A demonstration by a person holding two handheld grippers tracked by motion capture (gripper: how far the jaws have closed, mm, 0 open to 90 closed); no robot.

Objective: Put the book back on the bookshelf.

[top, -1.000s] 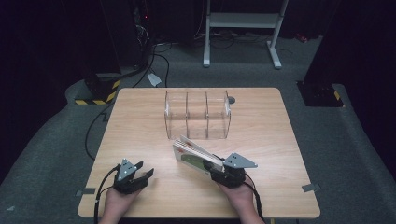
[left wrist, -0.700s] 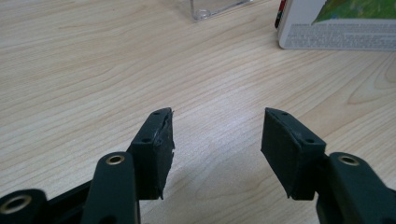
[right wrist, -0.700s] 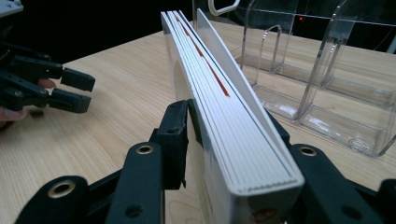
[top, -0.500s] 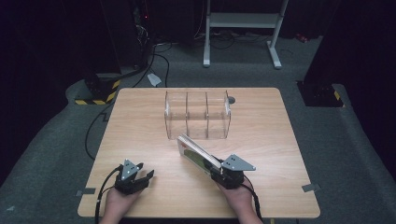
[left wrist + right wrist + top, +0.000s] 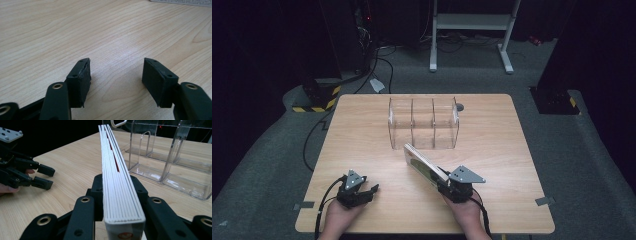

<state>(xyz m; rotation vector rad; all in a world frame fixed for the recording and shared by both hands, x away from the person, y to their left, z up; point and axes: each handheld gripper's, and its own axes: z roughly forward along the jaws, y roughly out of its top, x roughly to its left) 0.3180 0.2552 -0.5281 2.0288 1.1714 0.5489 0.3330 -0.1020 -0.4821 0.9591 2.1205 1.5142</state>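
Jaws of the right gripper [image 5: 447,181] have just been closing and are now clamped on the near end of a thin book [image 5: 424,162], held on edge. Its long axis runs toward eleven o'clock, its far end just short of the clear three-slot organizer [image 5: 423,123] at twelve. Off at nine o'clock, the left gripper [image 5: 368,192] rests low over the table [image 5: 362,125], its jaws apart around nothing, having just been opening, farther from the organizer.

book's [image 5: 117,170] cover (unreadable) — edge-on
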